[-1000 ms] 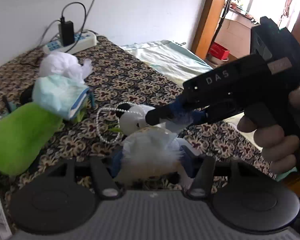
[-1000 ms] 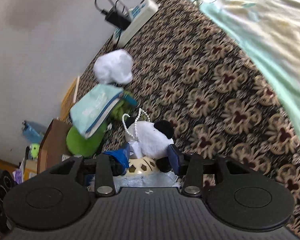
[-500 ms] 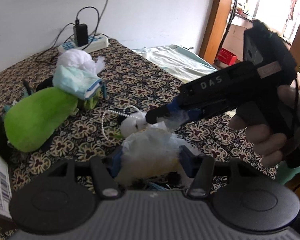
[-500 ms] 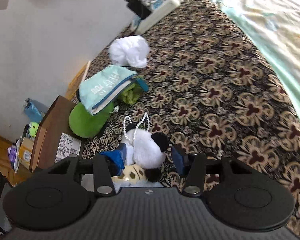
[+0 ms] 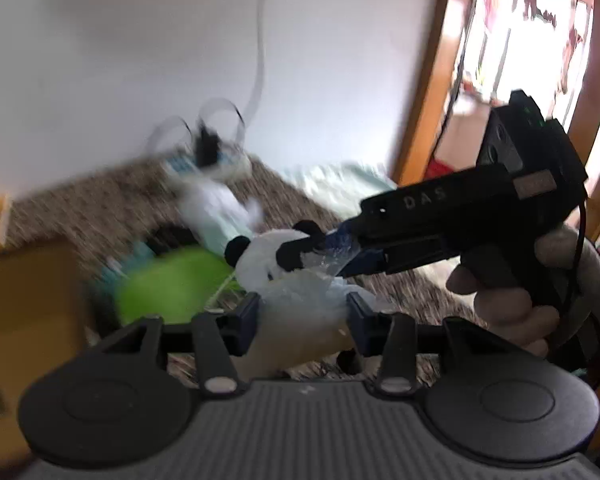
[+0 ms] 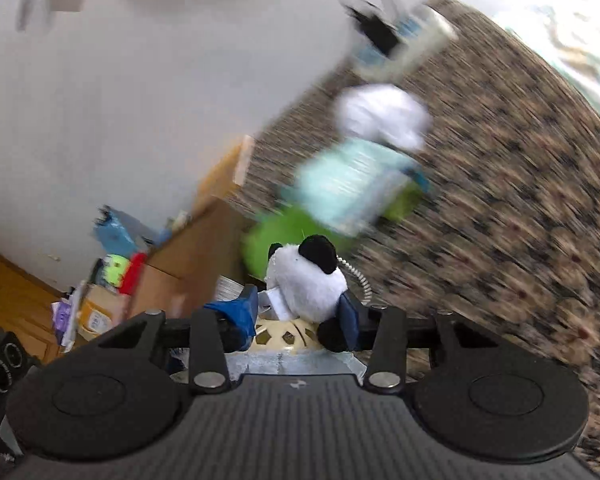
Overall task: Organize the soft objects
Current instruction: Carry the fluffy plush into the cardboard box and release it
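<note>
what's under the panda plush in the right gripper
Directly below the panda plush, between the right gripper's fingers, sits a cream patterned object inside a clear plastic bag that the left gripper clamps. Its lower part is hidden by the gripper body.

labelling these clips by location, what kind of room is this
Most likely a bedroom at home. A patterned bedspread covers what looks like a bed against a white wall, a power strip lies on it, and a wooden door frame stands beyond.

Green plush point(image 6: 284, 236) and cardboard box point(image 6: 188, 256) crowd the left; patterned bedspread point(image 6: 500, 208) rightward lies open.
</note>
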Demonstrator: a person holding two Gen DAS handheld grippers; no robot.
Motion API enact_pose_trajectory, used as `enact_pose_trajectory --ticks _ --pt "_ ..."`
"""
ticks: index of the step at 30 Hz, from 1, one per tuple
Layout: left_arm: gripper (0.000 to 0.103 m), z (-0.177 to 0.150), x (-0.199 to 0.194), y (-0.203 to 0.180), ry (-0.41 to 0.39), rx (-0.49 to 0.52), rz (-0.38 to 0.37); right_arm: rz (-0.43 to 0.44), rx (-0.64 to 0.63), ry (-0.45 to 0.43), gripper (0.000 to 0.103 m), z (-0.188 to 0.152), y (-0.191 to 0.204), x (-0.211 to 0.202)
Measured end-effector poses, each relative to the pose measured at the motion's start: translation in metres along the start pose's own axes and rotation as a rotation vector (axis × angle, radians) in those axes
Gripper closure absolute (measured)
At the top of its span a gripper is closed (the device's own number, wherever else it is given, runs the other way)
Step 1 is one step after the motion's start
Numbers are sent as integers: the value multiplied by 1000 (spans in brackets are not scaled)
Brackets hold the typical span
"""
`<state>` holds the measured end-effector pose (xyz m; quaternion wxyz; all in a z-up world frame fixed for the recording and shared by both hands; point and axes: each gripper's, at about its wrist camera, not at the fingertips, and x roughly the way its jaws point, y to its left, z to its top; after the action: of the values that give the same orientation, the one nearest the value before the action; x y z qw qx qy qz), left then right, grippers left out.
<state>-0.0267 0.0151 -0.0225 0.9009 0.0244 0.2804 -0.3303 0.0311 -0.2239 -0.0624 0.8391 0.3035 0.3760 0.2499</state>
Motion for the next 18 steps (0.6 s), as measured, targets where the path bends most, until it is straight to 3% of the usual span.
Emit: enact_pose_trajectory --ticks 5,8,12,18 --pt "58 24 -63 46 -153 9 83 99 -159 -69 79 28 83 30" --pt "58 29 -89 82 -198 8 144 153 -263 -84 79 44 121 63" --pt "58 20 -97 134 -159 -30 206 163 -402 -58 80 45 157 127" --pt "57 -14 -66 200 -18 -117 273 99 -551 12 82 17 173 211"
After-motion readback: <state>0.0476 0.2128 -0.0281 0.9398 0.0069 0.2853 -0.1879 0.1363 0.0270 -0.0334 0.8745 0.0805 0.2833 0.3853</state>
